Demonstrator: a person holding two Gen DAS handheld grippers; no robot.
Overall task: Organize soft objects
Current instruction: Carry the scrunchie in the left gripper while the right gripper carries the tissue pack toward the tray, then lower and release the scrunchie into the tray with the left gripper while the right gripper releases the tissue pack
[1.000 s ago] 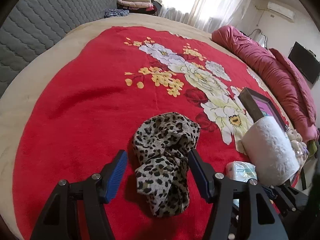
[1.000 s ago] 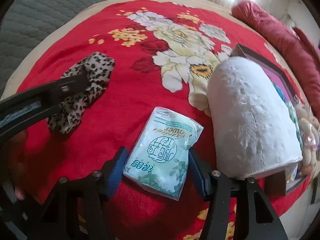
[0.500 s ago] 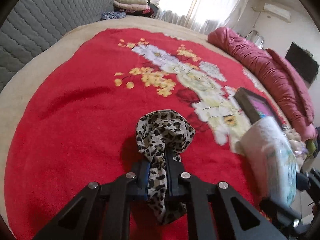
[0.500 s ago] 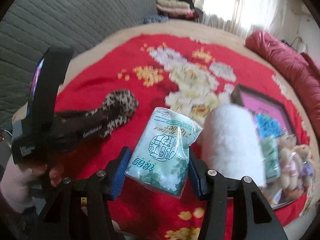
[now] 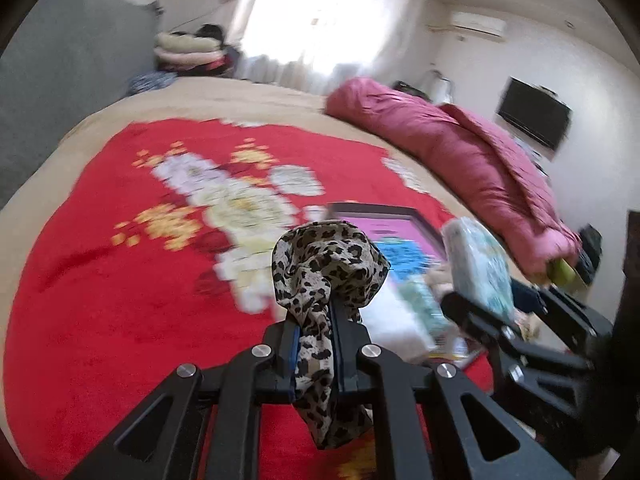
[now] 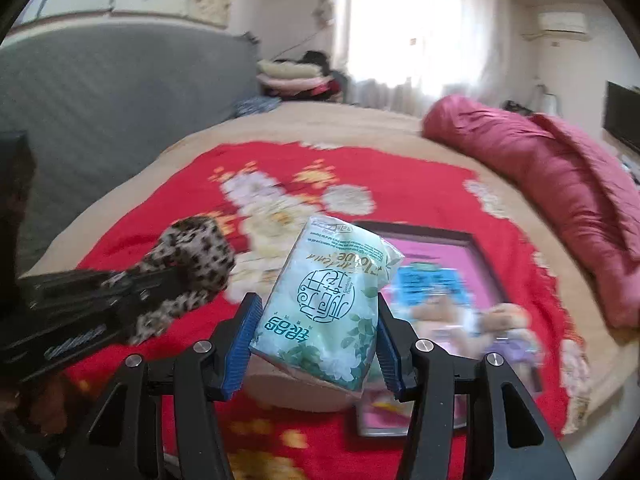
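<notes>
Both items, lying on the red blanket (image 5: 100, 300) a second earlier, are now lifted: leopard-print cloth (image 5: 326, 276) clamped in the left hand-held gripper (image 5: 314, 338), tissue pack (image 6: 332, 304) pinched in the right hand-held gripper (image 6: 316, 340).

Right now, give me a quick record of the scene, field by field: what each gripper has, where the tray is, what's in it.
left gripper: shut on leopard-print cloth, held above the red floral blanket
right gripper: shut on tissue pack, lifted off the bed
tray: dark-framed with pink inside, on the blanket ahead of both grippers
tray contents: blue packet and plush toys; blurred, details unclear
paper roll: white, just beyond the left gripper
background: pink quilt along the bed's right side
</notes>
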